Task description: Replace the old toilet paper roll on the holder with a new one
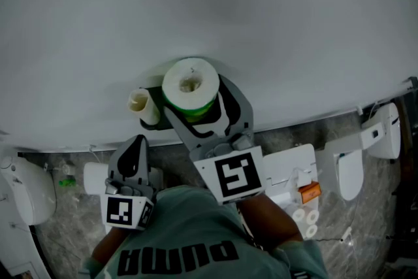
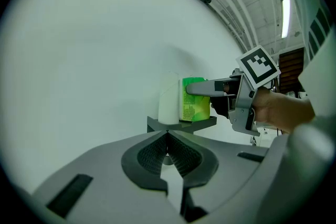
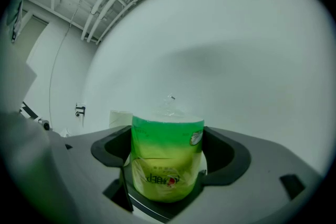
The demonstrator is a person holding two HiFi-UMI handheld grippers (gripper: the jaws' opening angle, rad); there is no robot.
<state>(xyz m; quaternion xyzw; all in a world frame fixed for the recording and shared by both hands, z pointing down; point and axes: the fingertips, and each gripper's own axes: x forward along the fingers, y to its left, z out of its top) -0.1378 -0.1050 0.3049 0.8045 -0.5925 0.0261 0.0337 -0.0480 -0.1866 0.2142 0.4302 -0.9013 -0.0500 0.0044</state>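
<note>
Head view, looking steeply down a white wall (image 1: 261,23). A dark holder (image 1: 151,122) is mounted on the wall and carries two rolls side by side.

The old toilet paper roll (image 1: 140,104), reduced almost to its core, stands upright at the holder's left end. The new toilet paper roll (image 1: 191,85) stands upright just beside it, still in green printed wrapping, with its core opening facing up.

The right gripper (image 1: 196,101) has its jaws spread around the new roll and pinches it on both sides. In the right gripper view the wrapped roll (image 3: 167,157) fills the gap between the jaws, and the old roll (image 3: 119,118) shows behind it to the left.

The left gripper (image 1: 138,142) is held below the holder, apart from both rolls. Its jaws are pressed together with nothing between them.

In the left gripper view the new roll's base sits level with the holder's shelf (image 2: 181,124). Whether it rests on the shelf cannot be told.

White toilets (image 1: 366,147) stand on the floor below.
</note>
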